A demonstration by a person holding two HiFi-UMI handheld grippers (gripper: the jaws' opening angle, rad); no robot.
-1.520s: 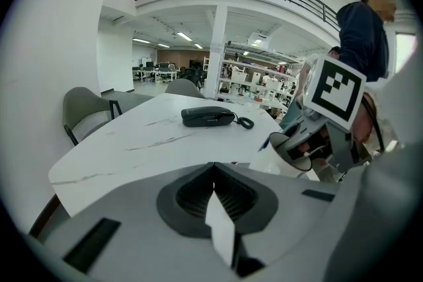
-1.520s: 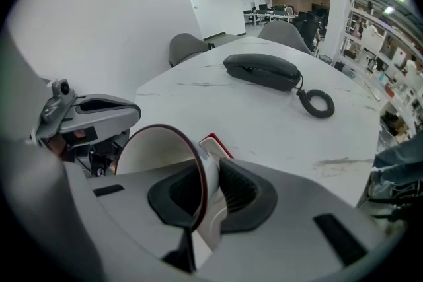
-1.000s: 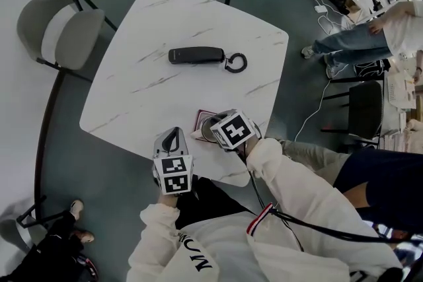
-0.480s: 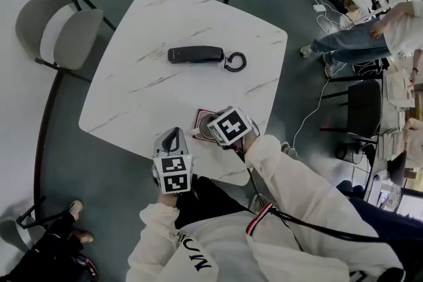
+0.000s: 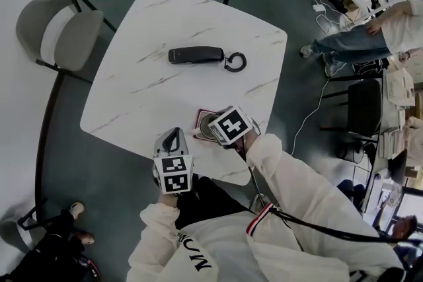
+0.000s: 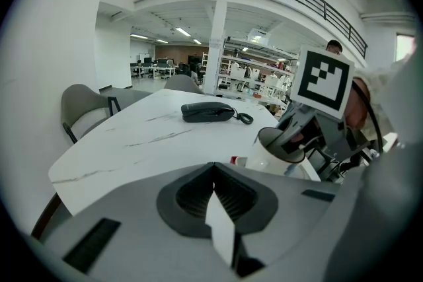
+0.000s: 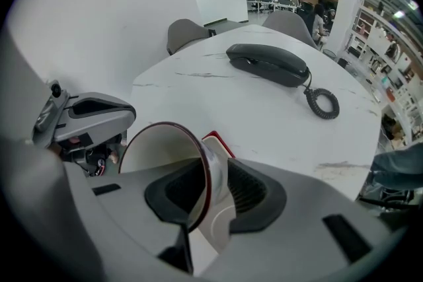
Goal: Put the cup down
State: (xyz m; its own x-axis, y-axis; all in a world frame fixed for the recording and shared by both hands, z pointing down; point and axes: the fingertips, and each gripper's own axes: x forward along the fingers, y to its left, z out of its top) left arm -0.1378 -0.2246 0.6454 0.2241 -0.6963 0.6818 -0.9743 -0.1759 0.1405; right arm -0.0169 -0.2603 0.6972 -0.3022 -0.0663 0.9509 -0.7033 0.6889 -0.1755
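Right gripper view, unlike head view, cup (image 7: 158,145) rim between just-opening right tongs (image 7: 210,191), left tongs (image 6: 213,198) clenched.

In the head view, the right gripper (image 5: 218,131) is covering most of the cup (image 5: 205,126) and the red-rimmed coaster (image 5: 199,116). In the right gripper view, its fingers (image 7: 248,191) are hiding the cup's base. The picture's right edge is cutting off a person (image 5: 350,43).

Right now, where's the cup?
In the head view the cup sits at the near edge of the table, by a red-edged mat, its wall between the jaws of the right gripper, which have just been opening.
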